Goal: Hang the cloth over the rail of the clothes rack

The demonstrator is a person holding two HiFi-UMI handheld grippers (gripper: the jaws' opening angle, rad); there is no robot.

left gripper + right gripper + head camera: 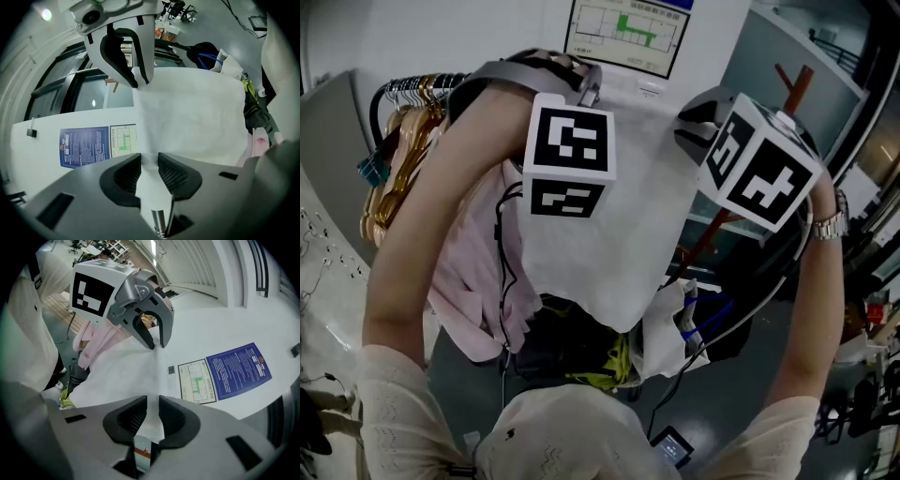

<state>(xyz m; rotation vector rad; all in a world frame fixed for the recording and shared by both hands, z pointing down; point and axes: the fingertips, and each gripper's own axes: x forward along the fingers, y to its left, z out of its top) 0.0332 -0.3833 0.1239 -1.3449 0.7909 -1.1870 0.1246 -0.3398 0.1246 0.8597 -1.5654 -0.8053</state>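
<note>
Both tongs were cracked just a little: left gripper (149, 159) and right gripper (153, 401) each had a top corner of the white cloth (609, 234) lying loose between the pads, with the sheet sagging down between them. Thin, floppy, light stuff, so I'd grab it by the corners. Couldn't tell if the rail was under it. Blue wall poster (239, 369) and floor plan (197, 380) behind: print too tiny to read.

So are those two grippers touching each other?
Apart. The left gripper view shows the right gripper a stretch of white cloth away from the left gripper.
</note>
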